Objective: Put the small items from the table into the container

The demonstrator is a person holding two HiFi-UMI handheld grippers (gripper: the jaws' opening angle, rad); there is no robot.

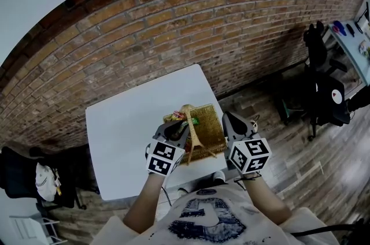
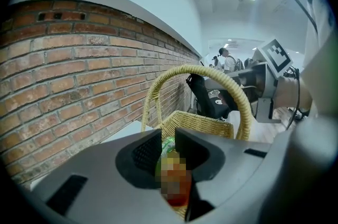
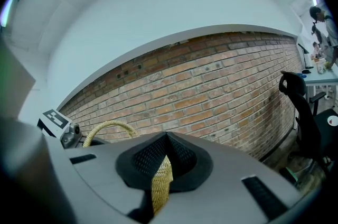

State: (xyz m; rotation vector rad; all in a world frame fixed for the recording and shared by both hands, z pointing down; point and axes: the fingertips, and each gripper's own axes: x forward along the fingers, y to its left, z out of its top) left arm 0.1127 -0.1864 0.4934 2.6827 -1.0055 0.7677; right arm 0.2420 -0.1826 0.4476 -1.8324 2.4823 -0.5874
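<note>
The left gripper is pinching a small green, yellow and red packet over the woven straw basket on the white table. The right gripper is clamping the basket's edge.

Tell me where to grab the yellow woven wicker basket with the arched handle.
Probably the top of the arched handle, from above, jaws across it: it stands upright over the yellow woven wicker basket's middle, a slim band, easy to pinch.
</note>
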